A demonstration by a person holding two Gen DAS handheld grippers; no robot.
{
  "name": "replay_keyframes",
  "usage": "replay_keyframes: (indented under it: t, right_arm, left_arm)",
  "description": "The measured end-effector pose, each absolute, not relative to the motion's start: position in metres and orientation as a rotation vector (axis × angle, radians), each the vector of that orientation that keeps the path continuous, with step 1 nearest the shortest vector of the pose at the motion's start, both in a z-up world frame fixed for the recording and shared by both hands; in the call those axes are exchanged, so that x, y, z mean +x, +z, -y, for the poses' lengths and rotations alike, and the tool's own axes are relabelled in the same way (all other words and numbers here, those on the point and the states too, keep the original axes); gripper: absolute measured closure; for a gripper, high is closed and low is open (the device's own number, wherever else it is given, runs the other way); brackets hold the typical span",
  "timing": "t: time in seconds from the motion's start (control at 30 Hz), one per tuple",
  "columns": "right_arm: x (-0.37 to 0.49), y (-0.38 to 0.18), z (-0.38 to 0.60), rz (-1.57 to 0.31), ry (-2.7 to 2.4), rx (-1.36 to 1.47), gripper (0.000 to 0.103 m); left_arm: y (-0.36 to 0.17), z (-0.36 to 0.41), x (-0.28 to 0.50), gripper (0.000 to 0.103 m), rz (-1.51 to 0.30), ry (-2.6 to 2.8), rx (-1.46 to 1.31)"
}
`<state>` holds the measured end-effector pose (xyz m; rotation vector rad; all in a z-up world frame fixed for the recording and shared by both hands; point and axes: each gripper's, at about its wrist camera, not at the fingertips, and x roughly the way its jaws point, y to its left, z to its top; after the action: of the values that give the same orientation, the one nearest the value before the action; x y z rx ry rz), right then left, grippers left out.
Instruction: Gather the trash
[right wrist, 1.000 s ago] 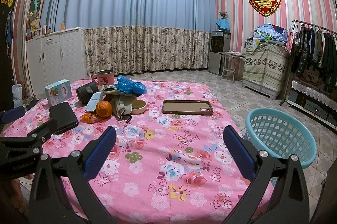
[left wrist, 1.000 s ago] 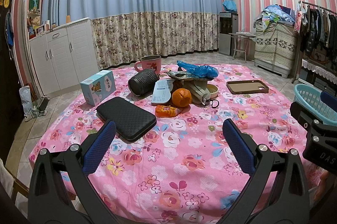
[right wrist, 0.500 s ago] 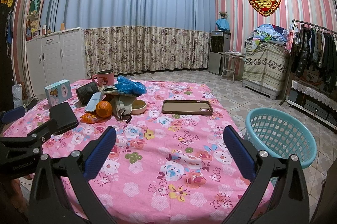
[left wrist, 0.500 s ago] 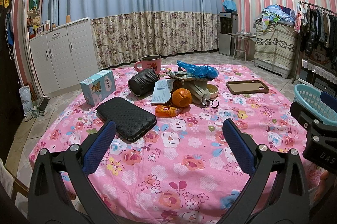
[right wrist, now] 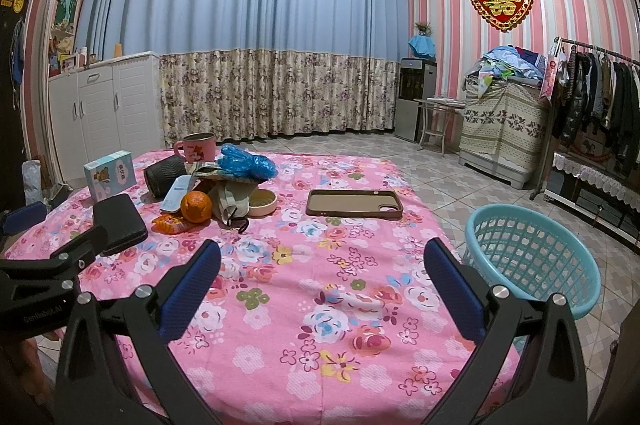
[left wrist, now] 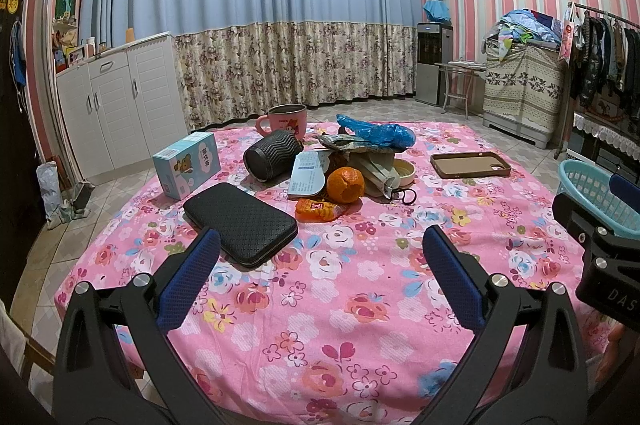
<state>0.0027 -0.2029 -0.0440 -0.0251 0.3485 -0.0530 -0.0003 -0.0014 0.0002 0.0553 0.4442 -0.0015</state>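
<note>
Two grippers, left gripper (left wrist: pixel 320 245) and right gripper (right wrist: pixel 320 249) agape, basket (right wrist: pixel 536 261) beside table edge (right wrist: pixel 424 221)

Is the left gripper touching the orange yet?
Apart. In the left wrist view the left gripper is open over bare tablecloth, and the orange sits farther back among the clutter.

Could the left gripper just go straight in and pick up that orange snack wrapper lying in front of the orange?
Probably yes. The left gripper has its jaws wide open and empty, and only bare tablecloth lies between it and the snack wrapper. The black case sits off to one side, and the orange is behind.
</note>
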Motion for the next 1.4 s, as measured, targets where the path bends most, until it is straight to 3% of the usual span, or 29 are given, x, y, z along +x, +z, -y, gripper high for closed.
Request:
replay_keyframes:
  t: [1.4]
  right_arm:
    - [0.026,-0.030,0.217,-0.382,-0.039,-0.020,0.004]
  left_arm:
    - [0.017,-0.029,0.029,0.005,-0.482,0.056,0.039]
